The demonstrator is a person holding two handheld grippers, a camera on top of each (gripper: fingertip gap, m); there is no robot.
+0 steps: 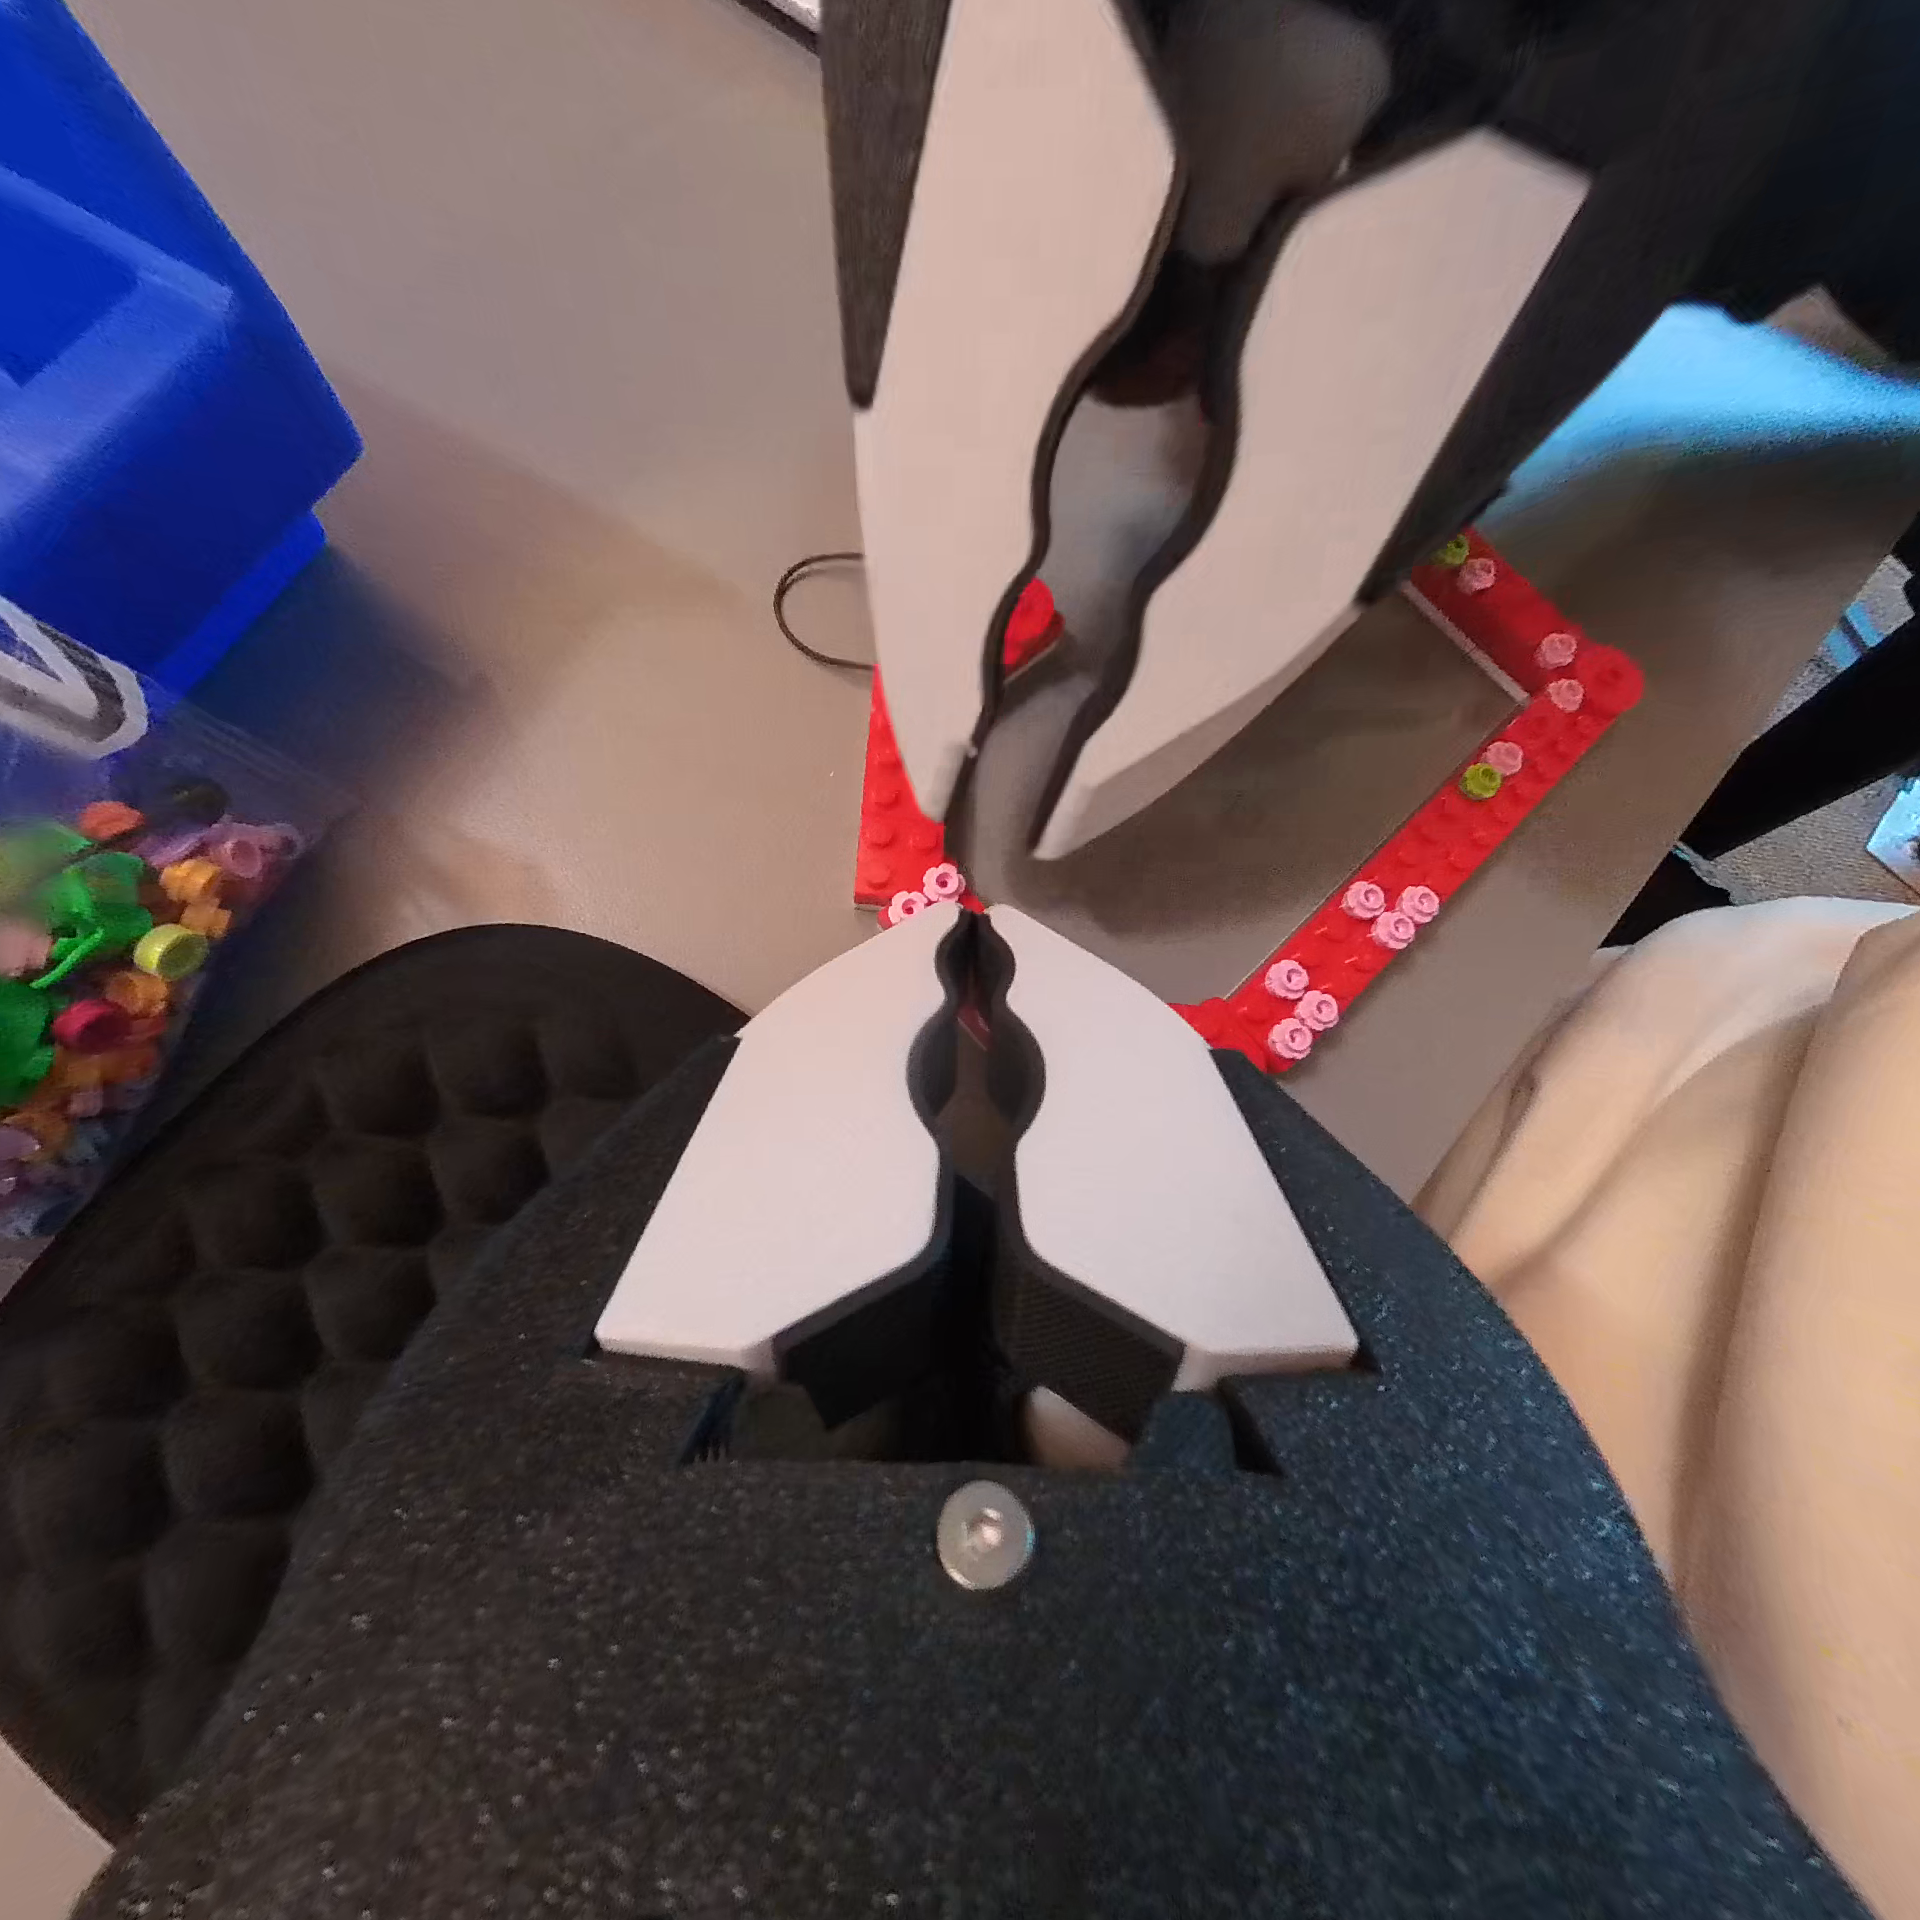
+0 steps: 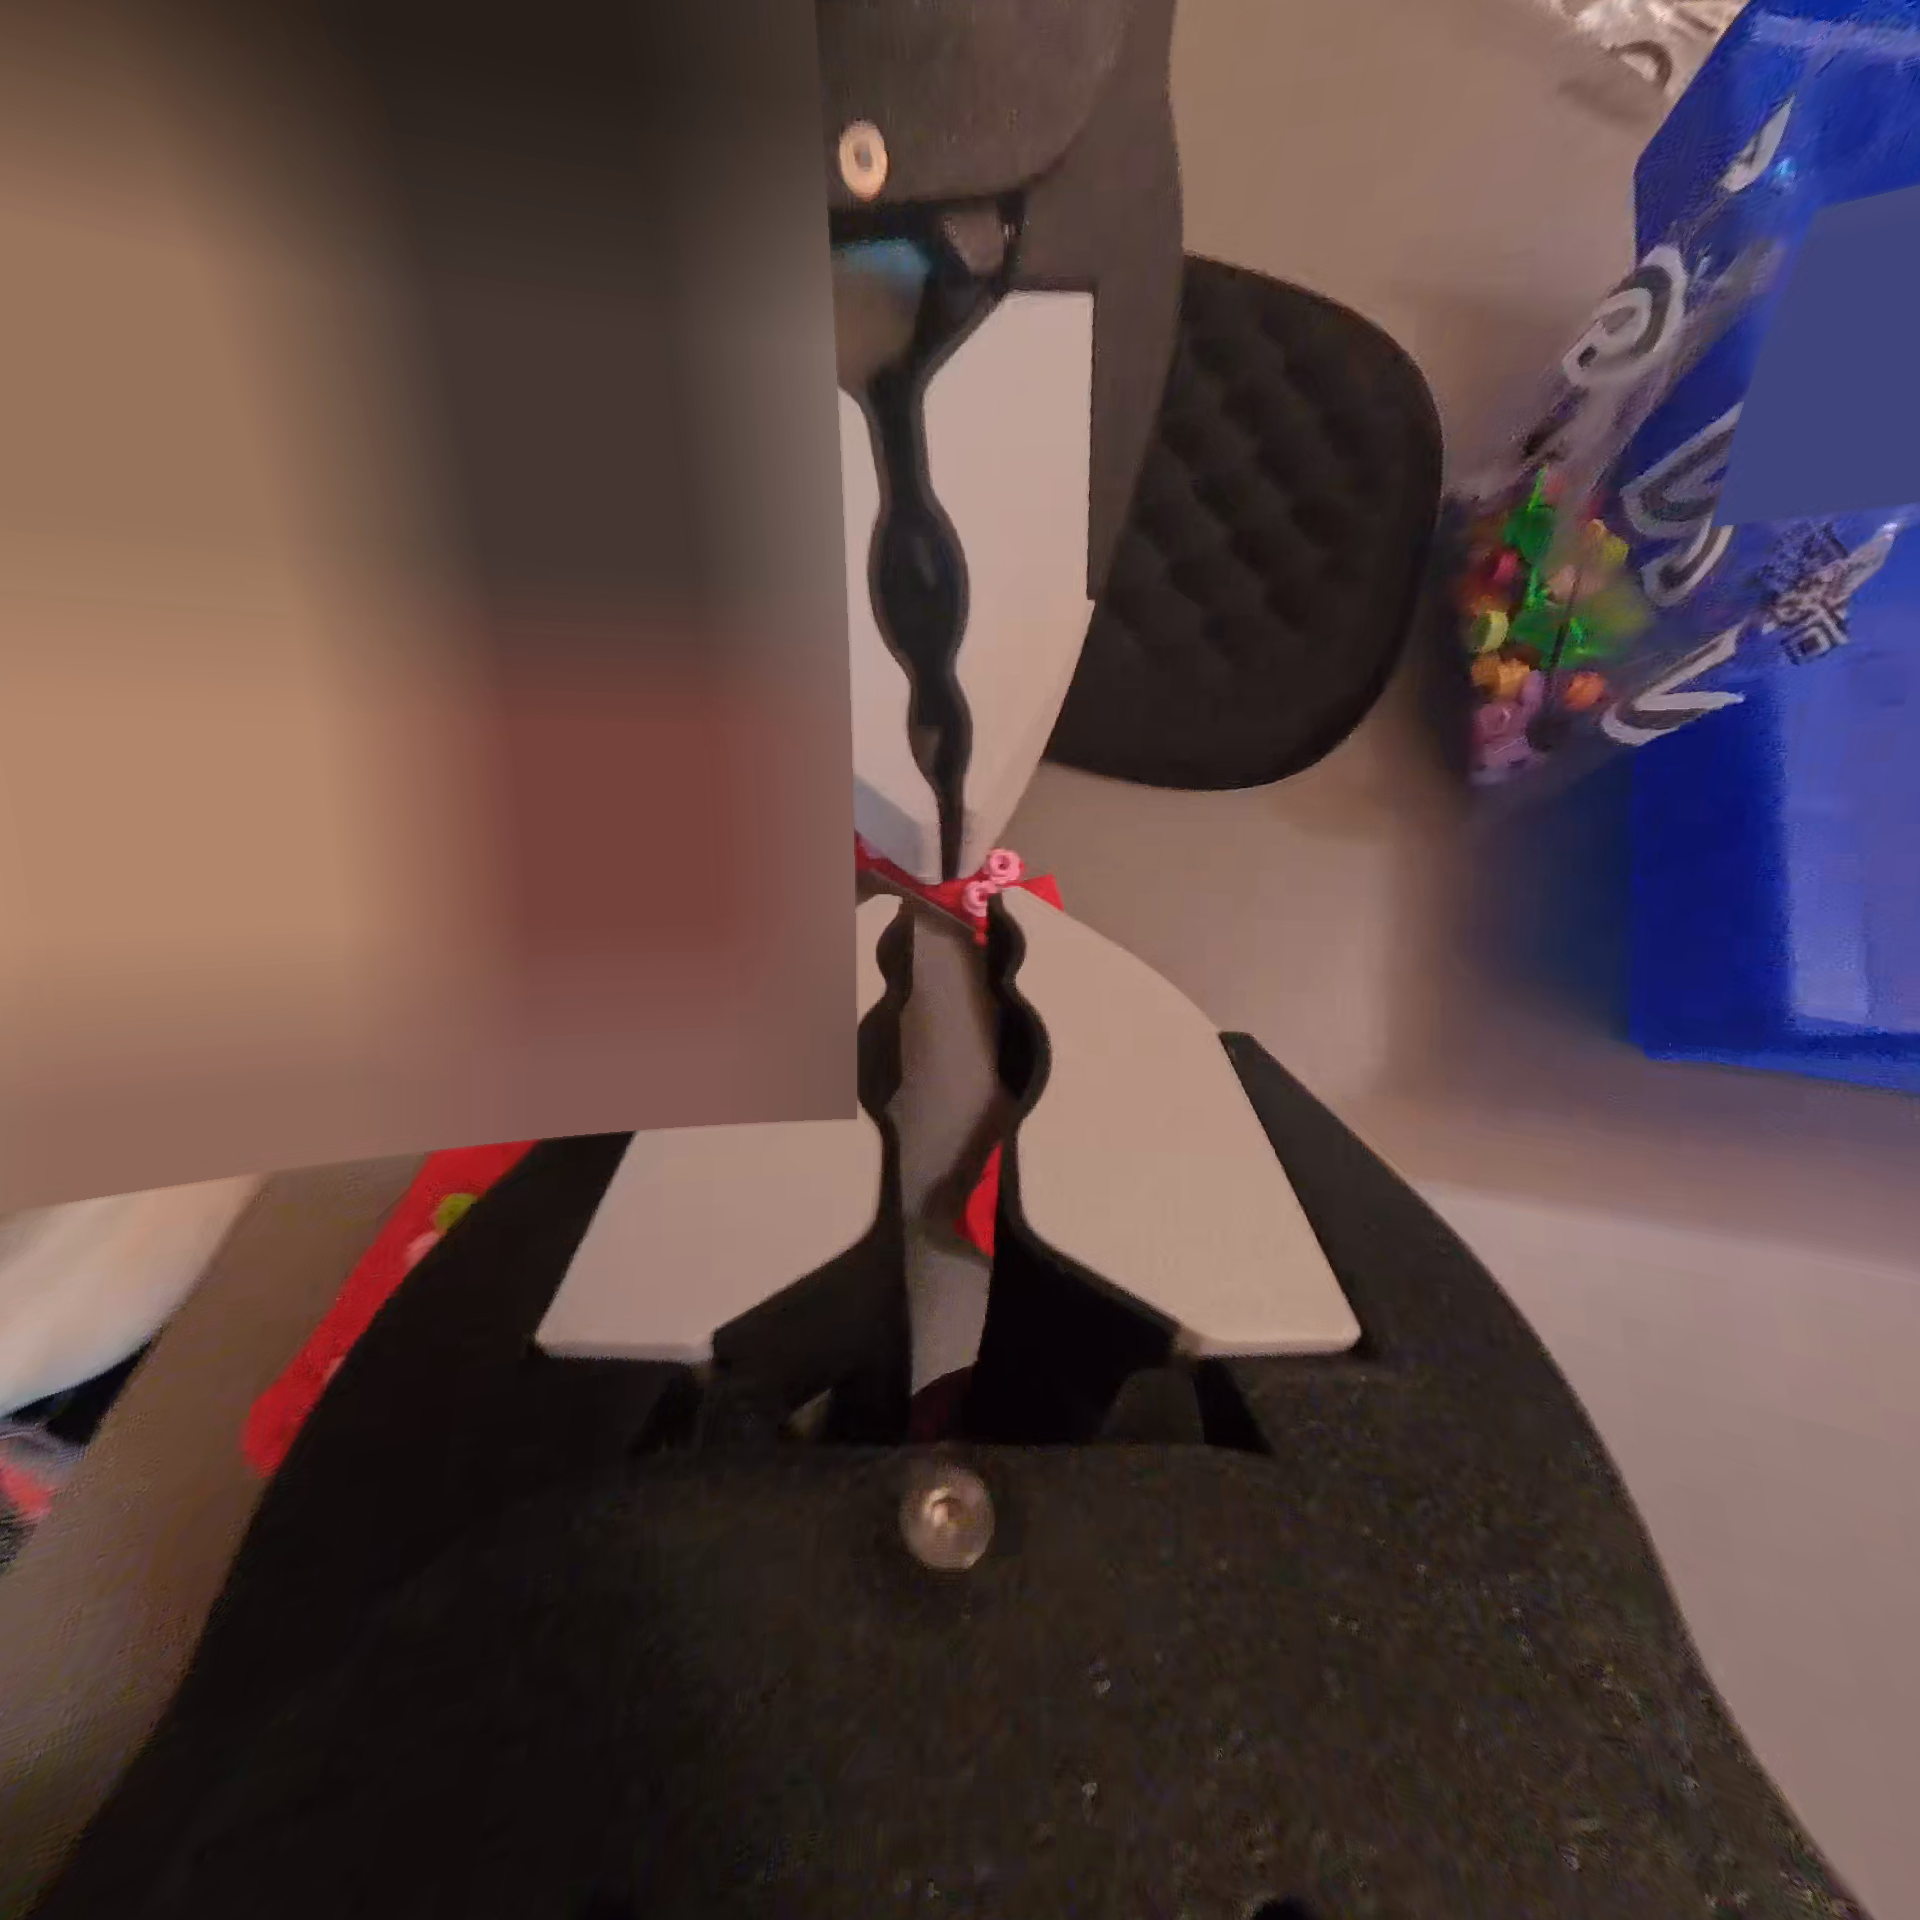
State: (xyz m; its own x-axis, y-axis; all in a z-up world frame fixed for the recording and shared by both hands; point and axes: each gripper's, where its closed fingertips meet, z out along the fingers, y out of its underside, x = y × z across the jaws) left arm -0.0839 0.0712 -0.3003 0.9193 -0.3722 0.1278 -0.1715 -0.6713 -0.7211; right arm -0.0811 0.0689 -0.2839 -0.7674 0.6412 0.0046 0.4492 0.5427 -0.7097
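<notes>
A red square frame [image 1: 1455, 831] of studded plates carries pink flower pieces [image 1: 1392, 914] and lime round studs [image 1: 1481, 779]. My left gripper [image 1: 971, 914] is shut on the frame's near corner, beside two pink flowers. It comes in from the top of the right wrist view [image 2: 951, 847], pinching that corner [image 2: 1039, 891]. My right gripper [image 2: 945, 925] is narrowly open, its tips right at the same corner, with a strip of the frame showing between its fingers. In the left wrist view it [image 1: 992, 836] reaches down from above, one finger over the frame's left strip, the other inside the frame.
A blue bin [image 1: 135, 364] stands at the left, with a clear bag of small coloured pieces [image 1: 114, 935] against it. A black quilted pad [image 1: 260, 1195] lies beside my left gripper. Beige fabric [image 1: 1714, 1247] fills the right. A thin dark ring [image 1: 821, 613] lies on the table. Only a small space, under 4 cm, lies between the two pairs of fingers.
</notes>
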